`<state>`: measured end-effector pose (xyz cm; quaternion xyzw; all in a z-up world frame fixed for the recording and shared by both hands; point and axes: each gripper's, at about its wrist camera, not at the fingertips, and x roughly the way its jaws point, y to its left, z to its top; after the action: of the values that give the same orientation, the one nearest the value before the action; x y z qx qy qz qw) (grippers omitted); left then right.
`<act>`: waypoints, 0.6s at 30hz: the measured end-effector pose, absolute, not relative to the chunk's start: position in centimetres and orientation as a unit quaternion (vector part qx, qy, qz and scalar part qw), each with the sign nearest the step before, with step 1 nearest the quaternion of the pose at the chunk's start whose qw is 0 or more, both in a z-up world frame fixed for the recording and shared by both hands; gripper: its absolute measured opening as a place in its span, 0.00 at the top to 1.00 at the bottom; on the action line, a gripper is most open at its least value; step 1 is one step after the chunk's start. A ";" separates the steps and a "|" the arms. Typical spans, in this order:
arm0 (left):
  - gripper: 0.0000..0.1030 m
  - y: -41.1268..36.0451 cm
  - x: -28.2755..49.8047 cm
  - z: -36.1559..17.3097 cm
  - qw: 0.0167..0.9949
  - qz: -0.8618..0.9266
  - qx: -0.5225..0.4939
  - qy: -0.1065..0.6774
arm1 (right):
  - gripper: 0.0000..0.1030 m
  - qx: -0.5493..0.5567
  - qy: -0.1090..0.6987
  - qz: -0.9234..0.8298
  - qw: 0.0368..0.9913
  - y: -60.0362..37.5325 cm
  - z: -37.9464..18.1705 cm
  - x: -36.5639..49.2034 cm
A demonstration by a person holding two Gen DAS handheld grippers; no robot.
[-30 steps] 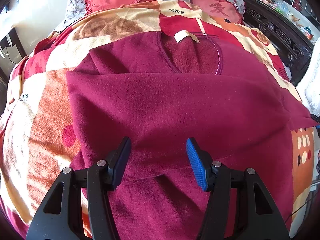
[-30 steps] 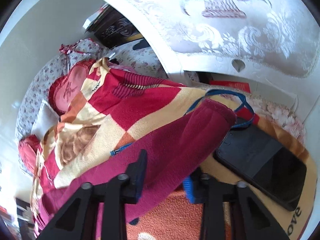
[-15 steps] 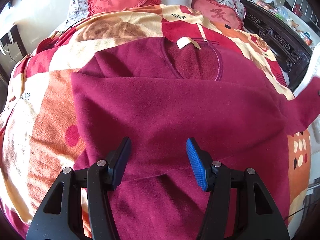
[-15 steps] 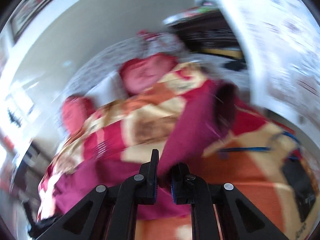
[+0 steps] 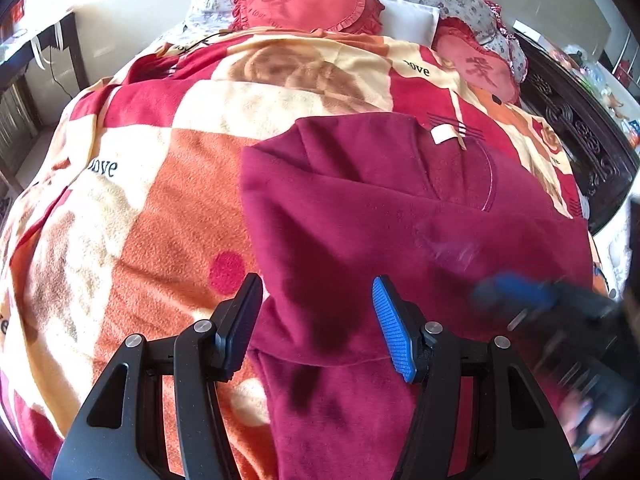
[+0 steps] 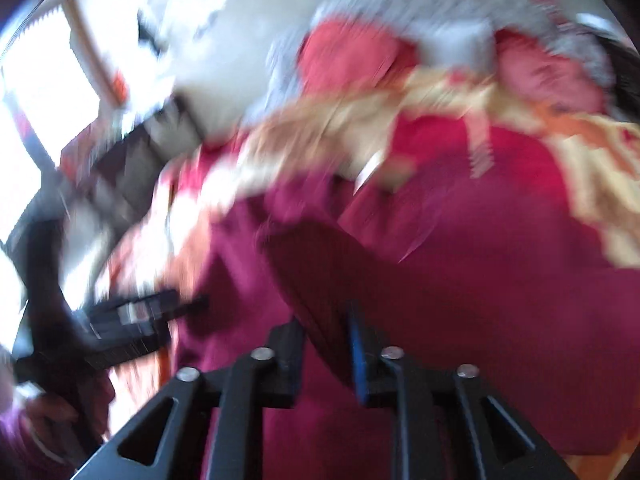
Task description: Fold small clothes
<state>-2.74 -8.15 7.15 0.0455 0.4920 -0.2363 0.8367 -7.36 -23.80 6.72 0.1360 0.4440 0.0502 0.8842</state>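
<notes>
Here our right gripper (image 6: 326, 344) is clenched on a sleeve (image 6: 316, 272) of the maroon top (image 5: 380, 232), probably to carry it across the body for a fold. The top lies on the patterned blanket (image 5: 160, 200), centre-right of frame. Our left gripper (image 5: 316, 328) hovers released above the lower centre. The blurred right view alone shows the pinch; the left view shows the neck label (image 5: 443, 134).

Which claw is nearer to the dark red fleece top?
Right. The right claw is shut on the dark red fleece top; the left claw hangs open just above it.
</notes>
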 end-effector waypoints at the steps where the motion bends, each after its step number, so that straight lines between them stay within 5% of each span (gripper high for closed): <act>1: 0.45 -8.0 -2.8 7.1 0.836 -0.239 0.044 0.492 | 0.79 0.130 0.457 0.064 0.877 -22.9 6.0 -7.1; 4: 0.45 -8.1 -3.0 6.9 0.831 -0.254 0.037 0.493 | 0.77 0.115 0.459 0.075 0.878 -22.1 5.6 -7.8; 8: 0.45 -9.8 -3.3 6.4 0.813 -0.291 0.028 0.503 | 0.57 0.152 0.445 0.061 0.880 -25.6 7.3 -10.1; 18: 0.45 -16.3 -3.9 3.9 0.771 -0.336 0.030 0.539 | 0.57 0.192 0.416 -0.032 0.888 -35.0 10.8 -16.7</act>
<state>-3.92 -16.34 3.94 0.0301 0.5394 -0.3362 0.7714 -16.68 -35.03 10.80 0.1922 0.4163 -0.0317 0.8881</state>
